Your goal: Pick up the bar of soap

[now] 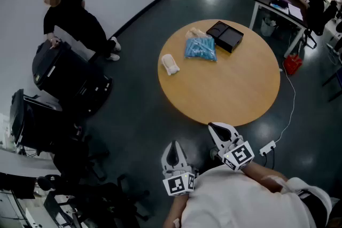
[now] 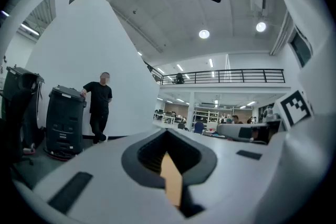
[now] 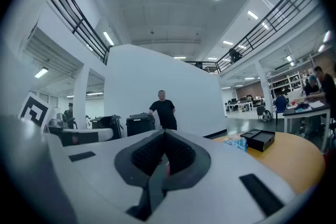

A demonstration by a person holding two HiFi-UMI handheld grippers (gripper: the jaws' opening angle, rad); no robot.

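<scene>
The bar of soap (image 1: 170, 64), a small whitish block, lies near the left edge of the round wooden table (image 1: 230, 88). Both grippers hang short of the table's near edge, close to my body. My left gripper (image 1: 172, 143) is over the dark floor, jaws together and empty. My right gripper (image 1: 212, 126) sits just at the table's near rim, also shut with nothing in it. In the left gripper view the left gripper (image 2: 168, 131) points at the far hall. In the right gripper view the right gripper (image 3: 164, 132) faces a white wall, with the table (image 3: 299, 157) at right; the soap does not show there.
A blue packet (image 1: 201, 49) and a black tray (image 1: 225, 36) lie at the table's far side. A person in black (image 1: 72, 18) leans on black cases (image 1: 64, 75) at left. A power strip (image 1: 267, 147) with cable and a red object (image 1: 292, 64) are on the floor at right.
</scene>
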